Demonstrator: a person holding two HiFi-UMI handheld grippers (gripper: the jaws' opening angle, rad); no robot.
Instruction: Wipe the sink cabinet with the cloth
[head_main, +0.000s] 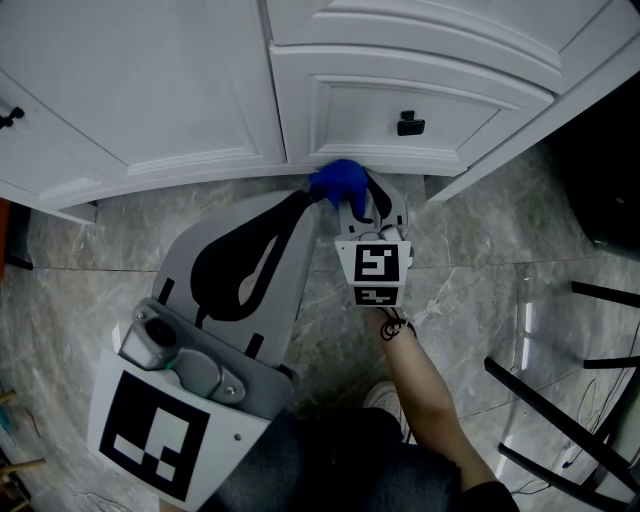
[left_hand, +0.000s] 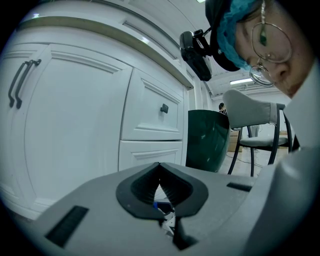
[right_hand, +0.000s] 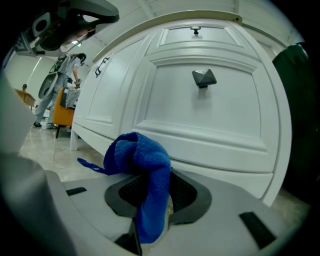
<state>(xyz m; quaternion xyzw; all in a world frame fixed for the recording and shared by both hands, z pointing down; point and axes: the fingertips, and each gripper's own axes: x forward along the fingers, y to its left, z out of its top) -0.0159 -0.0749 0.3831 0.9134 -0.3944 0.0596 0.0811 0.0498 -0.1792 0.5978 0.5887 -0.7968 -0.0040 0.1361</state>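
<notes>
The wiping step looks to be under way at the bottom of the sink cabinet (head_main: 180, 90). The right gripper (head_main: 362, 205) has its 2 fingers (right_hand: 186, 192) clamped on the blue cloth (head_main: 338, 182), whose bunched end sits at the lower rail under the drawer front (head_main: 400, 100), below its dark knob (head_main: 410, 125). The left gripper (head_main: 292, 212) hovers just left of the cloth, its fingers (left_hand: 177, 187) pressed together on nothing (the blue speck between them is the cloth beyond). The next move probably calls for pressing the wad flat against the white panel and sweeping it sideways along the rail, clear of the knob. Whether the cloth actually touches the cabinet is hidden by its own folds. The sink and the cabinet's top are cut off, and the hand on the right gripper is mostly hidden beneath its marker cube.
</notes>
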